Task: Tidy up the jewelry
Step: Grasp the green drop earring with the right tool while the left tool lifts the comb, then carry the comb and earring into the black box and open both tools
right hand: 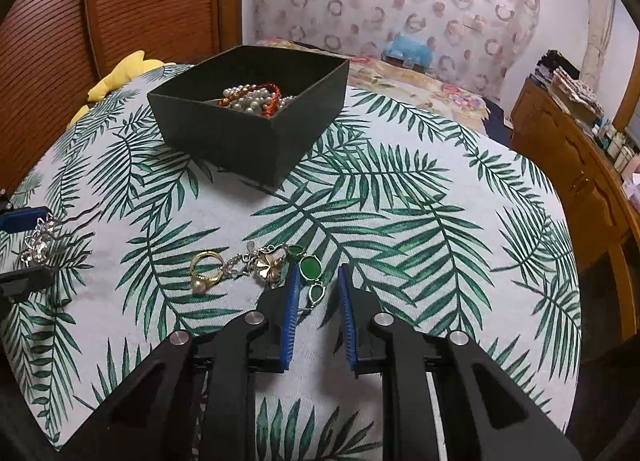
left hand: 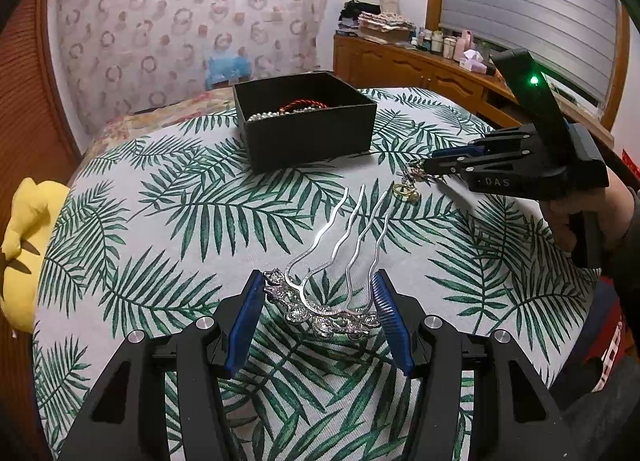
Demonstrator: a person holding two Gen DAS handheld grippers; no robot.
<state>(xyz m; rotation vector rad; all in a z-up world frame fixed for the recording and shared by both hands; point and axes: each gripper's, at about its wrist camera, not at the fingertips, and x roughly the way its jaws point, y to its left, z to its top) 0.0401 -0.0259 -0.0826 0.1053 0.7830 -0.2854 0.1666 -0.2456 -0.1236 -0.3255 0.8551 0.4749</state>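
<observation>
**Comb gripped on the left, green bracelet between the right tongs**

The left tongs point(left hand: 319, 275) stand about half apart and are clamped on a silver hair comb point(left hand: 320, 317). Their blue pads point(left hand: 248, 309) press on the two ends of its jewelled top, and the wavy prongs point away towards the box. From the other side the same comb point(right hand: 40, 239) shows at the left edge of the table, caught between those tongs point(right hand: 38, 245).

The right tongs point(right hand: 319, 268) point down at a small heap of jewellery on the leaf-print tablecloth point(right hand: 400, 301). Their jaws are nearly together, with only a narrow gap left. A green-stone bracelet point(right hand: 310, 267) runs into that gap, one oval stone lying between the pads, which do not visibly pinch it. Just to the left of the tips lie a gold flower charm point(right hand: 266, 267) and, beside it, a gold ring with a pearl point(right hand: 206, 273). From the left-hand camera these tongs point(left hand: 430, 163) reach in from the right, held by a person's hand point(left hand: 576, 221), their tips over the heap and the ring point(left hand: 404, 191) just in front of them.

Further back on the cloth, well apart from both tongs, sits an open dark box point(right hand: 224, 149). It holds pearl beads point(right hand: 248, 99) and a red twisted cord point(right hand: 272, 87). A yellow soft toy point(left hand: 24, 245) lies off the table's left edge.
</observation>
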